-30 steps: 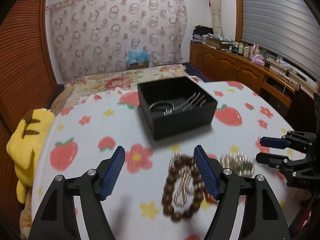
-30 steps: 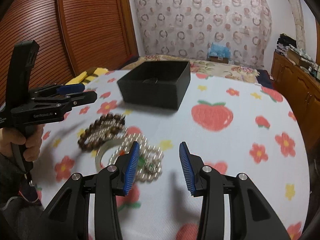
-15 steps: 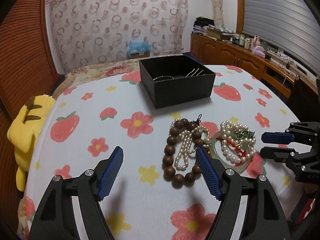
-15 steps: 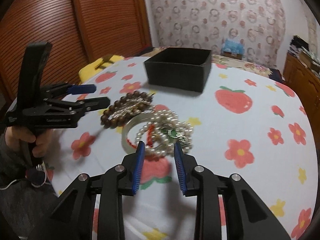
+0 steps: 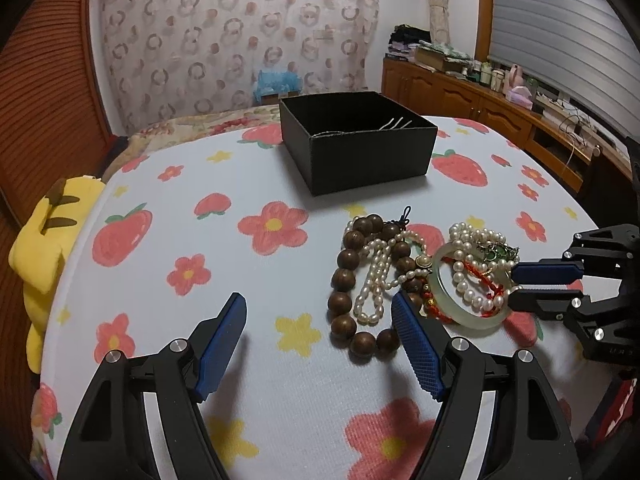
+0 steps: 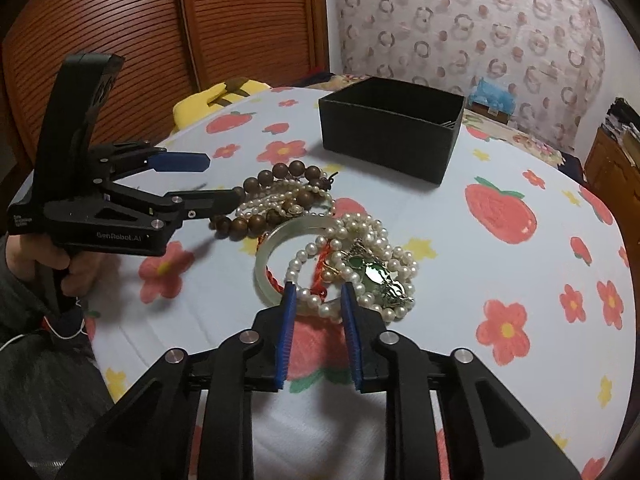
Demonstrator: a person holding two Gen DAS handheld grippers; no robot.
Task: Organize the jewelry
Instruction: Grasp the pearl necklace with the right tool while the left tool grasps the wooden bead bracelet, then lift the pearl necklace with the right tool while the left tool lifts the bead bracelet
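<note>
On my far left a yellow plush toy (image 5: 48,240) lies off the edge of the table (image 5: 248,264), which wears a cloth of strawberries and flowers. My left gripper (image 5: 320,312) hangs over bare cloth with its jaws spread wide and nothing between them; its right finger (image 5: 416,344) sits just beside the near end of the brown wooden bead bracelet (image 5: 346,280), though I cannot tell whether the two touch. A string of small pearls (image 5: 374,276) lies looped inside that bracelet.

Next to the right is the main heap: a pale green bangle (image 6: 276,248), a necklace of larger pearls (image 6: 360,232), a red cord (image 6: 320,264) and a green pendant (image 6: 376,276), all tangled together and touching the wooden beads. My right gripper (image 6: 316,296) reaches the near edge of this heap. Its jaws have just been closing and now stand narrow, with the rim of the bangle, some pearls and the red cord between the blue pads (image 6: 289,320); I cannot tell whether the pads press on them yet.

Behind the heap, well apart from both grippers, stands the open black box (image 5: 360,148), with thin metal pieces showing inside.
</note>
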